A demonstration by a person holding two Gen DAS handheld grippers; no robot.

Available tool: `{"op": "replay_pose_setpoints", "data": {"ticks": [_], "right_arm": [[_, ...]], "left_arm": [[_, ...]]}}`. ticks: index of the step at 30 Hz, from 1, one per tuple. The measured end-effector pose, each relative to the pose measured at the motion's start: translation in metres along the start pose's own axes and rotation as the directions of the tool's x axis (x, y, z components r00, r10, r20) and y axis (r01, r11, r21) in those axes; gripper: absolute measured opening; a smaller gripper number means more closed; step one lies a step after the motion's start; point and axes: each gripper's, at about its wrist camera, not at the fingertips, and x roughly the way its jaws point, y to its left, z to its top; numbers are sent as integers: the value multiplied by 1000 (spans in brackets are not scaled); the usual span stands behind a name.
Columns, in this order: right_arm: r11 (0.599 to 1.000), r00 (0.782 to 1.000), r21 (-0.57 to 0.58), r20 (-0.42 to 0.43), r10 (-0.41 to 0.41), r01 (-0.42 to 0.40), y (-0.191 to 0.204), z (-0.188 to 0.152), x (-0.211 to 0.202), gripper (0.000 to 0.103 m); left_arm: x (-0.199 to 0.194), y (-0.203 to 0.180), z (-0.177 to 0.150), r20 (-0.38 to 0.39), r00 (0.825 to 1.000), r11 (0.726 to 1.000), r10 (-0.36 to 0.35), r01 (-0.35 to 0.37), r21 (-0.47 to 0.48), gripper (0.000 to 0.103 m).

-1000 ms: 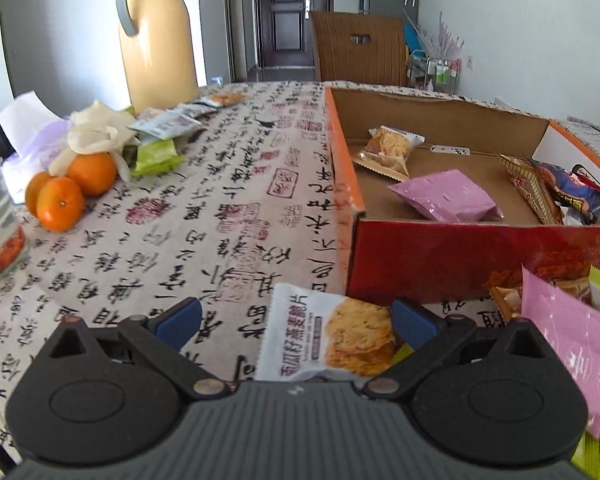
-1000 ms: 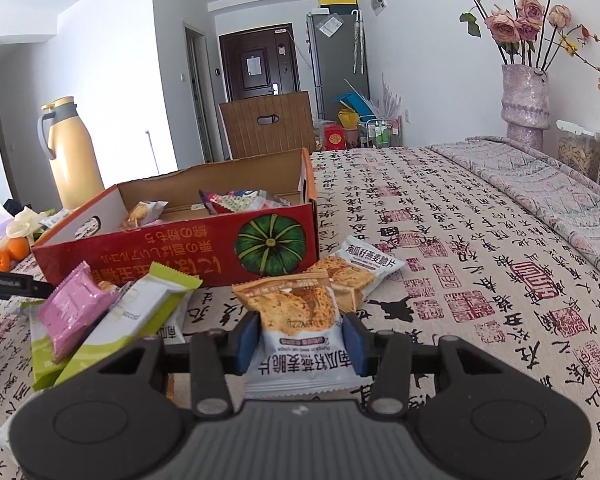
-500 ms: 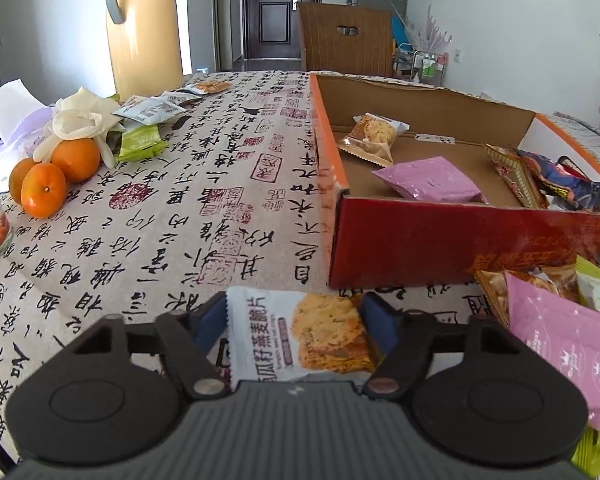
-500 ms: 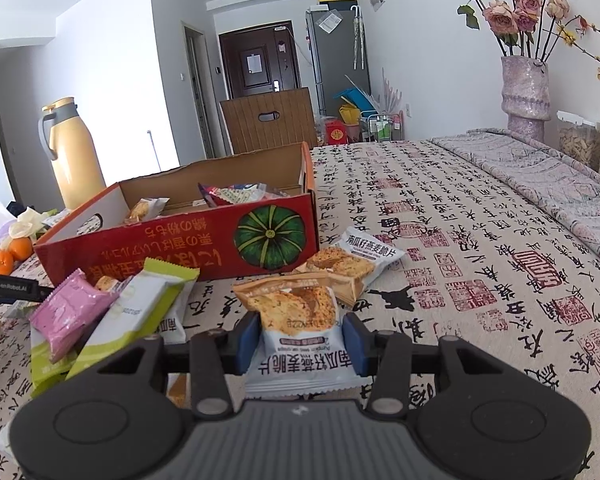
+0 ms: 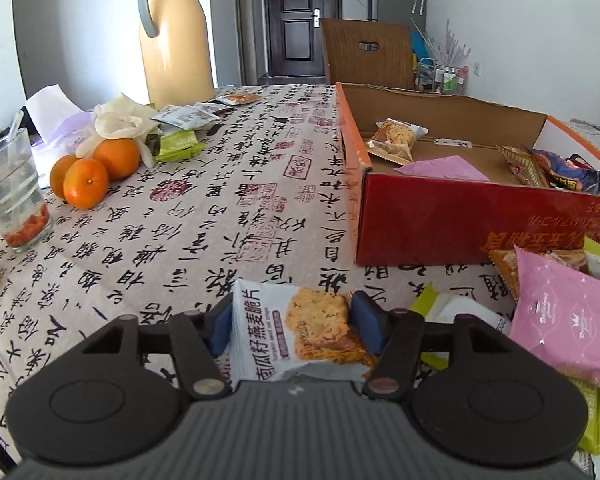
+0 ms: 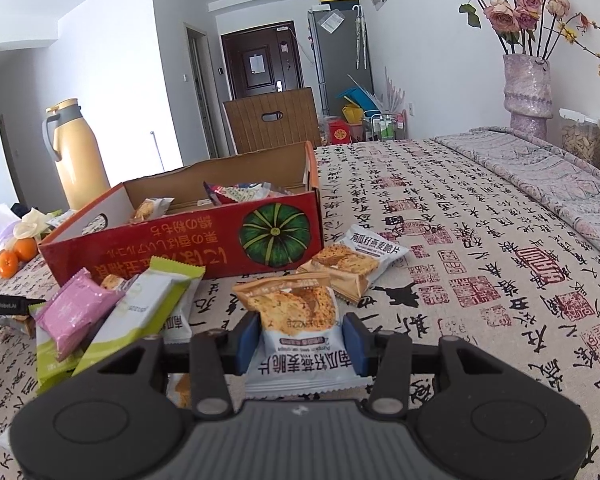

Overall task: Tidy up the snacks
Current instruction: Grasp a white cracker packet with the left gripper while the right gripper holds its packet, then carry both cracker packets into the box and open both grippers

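Left wrist view: my left gripper (image 5: 290, 322) has just been closing, and its blue pads (image 5: 220, 326) now sit against both sides of a white oat-crisp packet (image 5: 296, 336), narrowed to about half its reach. The packet lies between the jaws at the near edge of the tablecloth (image 5: 204, 216), and I cannot tell whether it is lifted clear of the cloth. Just ahead and to the right stands the red box (image 5: 440, 220), open at the top, with a crisp packet (image 5: 394, 138), a pink packet (image 5: 440, 168) and some darker wrappers (image 5: 560, 168) inside. Loose on the cloth beside the box, right of my gripper, is a pile with a pink pack (image 5: 560, 320) on top of green ones. Far left are three oranges (image 5: 96, 172), a glass (image 5: 14, 196) and a tan flask (image 5: 176, 48).

Right wrist view: my right gripper (image 6: 300, 338) is clamped on a second crisp packet (image 6: 296, 320), its jaws drawn in to a narrow gap with the pads pressing the wrapper's sides; the orange end points away from me. Another such packet (image 6: 356, 256) lies on the cloth just beyond it, near the box (image 6: 188, 248) corner with the green pumpkin print. To the left lies the pink and green pile (image 6: 100, 312). A vase (image 6: 528, 92) of roses stands far right.
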Motion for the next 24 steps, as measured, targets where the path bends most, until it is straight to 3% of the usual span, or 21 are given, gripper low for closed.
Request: {"op": "replay_pose_setpoints", "data": {"ticks": [4,9,10,17,21,24], "right_arm": [[1000,1000,4,1,-7,7,-1,-1,-2,45],[1000,1000,2,2,-8,8,-1,0,-3,45],[1000,1000,0,2,-6,6,0,0,-3,45],[1000,1000,-3,5,-4,4,1,0,-6,45],[1000,1000,-5,7,-3,3,1,1,-6,45],[1000,1000,-8,9,-1,1,2,1,-6,45]], "left_arm": [[1,3,0,-8,1000,1000,0,0,-13,67],[-4,1,-3,1,1000,1000,-25,25,-7,52],[-5,1,-3,2,999,999,-34,34,-11,45],[-16,4,-7,23,998,998,-50,51,-29,33],[-26,3,-6,50,997,998,-61,62,-29,16],[-34,5,-5,73,995,997,-67,69,-33,14]]}}
